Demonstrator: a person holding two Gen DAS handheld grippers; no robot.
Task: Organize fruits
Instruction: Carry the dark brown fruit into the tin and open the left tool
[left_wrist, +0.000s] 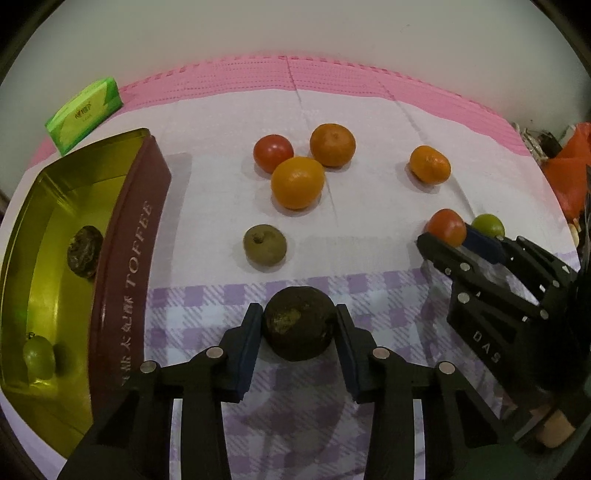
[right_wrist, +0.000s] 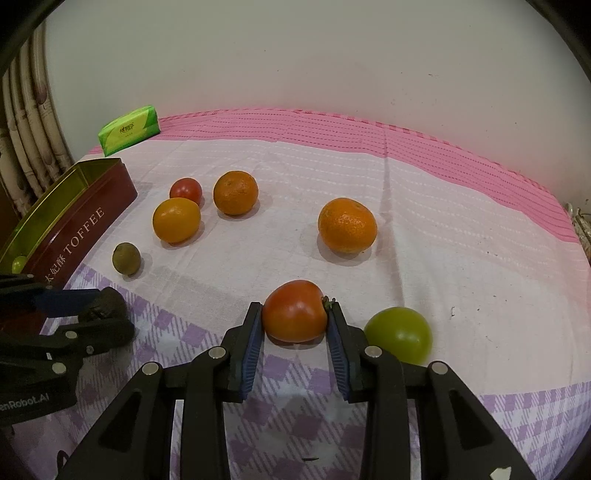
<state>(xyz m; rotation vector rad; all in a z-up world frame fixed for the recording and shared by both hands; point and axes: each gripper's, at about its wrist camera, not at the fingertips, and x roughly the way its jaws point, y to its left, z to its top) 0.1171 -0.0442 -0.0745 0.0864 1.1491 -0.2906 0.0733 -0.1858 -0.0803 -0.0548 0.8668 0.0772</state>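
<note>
My left gripper (left_wrist: 299, 321) is shut on a dark brown wrinkled fruit (left_wrist: 298, 323) resting on the cloth, just right of the gold-lined toffee tin (left_wrist: 129, 236). The tin holds another dark fruit (left_wrist: 85, 252) and a green fruit (left_wrist: 38, 357). My right gripper (right_wrist: 294, 314) is shut on a red tomato (right_wrist: 294, 311) on the cloth; a green fruit (right_wrist: 399, 334) lies just right of it. Loose on the cloth are a small brown fruit (left_wrist: 264, 249), a tomato (left_wrist: 272, 152), and three oranges (left_wrist: 297, 182) (left_wrist: 331, 144) (left_wrist: 429, 164).
A green tissue pack (left_wrist: 84, 112) lies at the table's far left, behind the tin. A pink mat (right_wrist: 332, 125) runs under the cloth along the white wall. Orange bags and clutter (left_wrist: 565, 166) sit off the right edge. Curtains (right_wrist: 26, 147) hang at left.
</note>
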